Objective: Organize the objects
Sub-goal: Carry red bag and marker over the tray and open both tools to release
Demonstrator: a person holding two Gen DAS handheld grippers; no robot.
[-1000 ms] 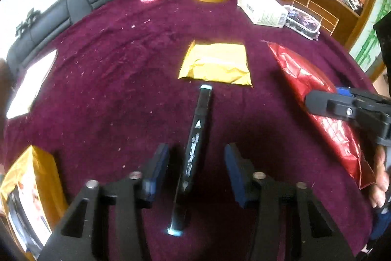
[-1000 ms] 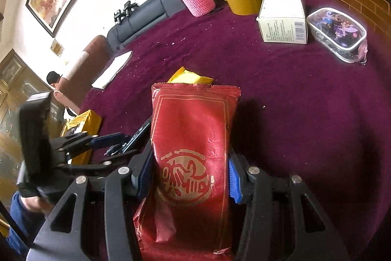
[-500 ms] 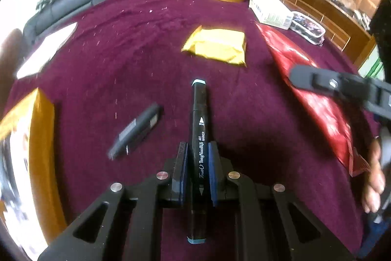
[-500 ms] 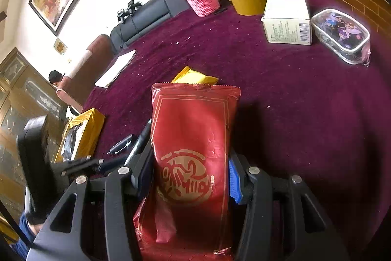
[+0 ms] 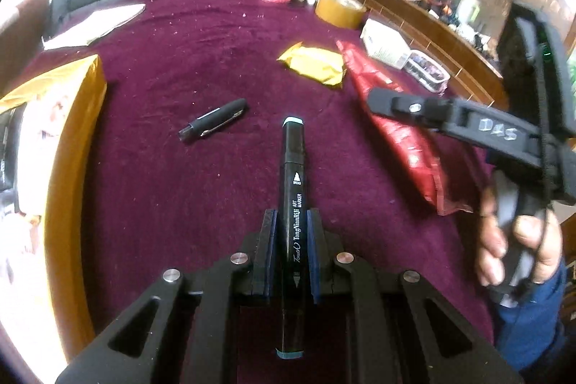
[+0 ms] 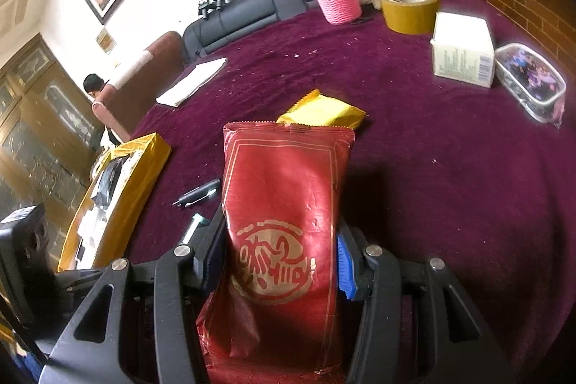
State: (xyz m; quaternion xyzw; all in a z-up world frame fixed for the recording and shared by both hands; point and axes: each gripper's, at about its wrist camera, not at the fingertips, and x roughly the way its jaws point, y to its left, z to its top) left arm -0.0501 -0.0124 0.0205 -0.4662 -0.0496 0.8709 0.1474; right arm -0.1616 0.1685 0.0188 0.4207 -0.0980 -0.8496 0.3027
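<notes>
While my left gripper pinches an art marker and my right gripper grips a red snack packet, the maroon velvet surface sits by a black sofa.

Black art marker with pale blue end caps — clamped lengthwise between padded fingers, raised off the maroon tablecloth. Red foil packet — creased, gold emblem uppermost, gripped at its sides above the same cloth. Yellow packet and a short black pen lie flat on the cloth.
</notes>
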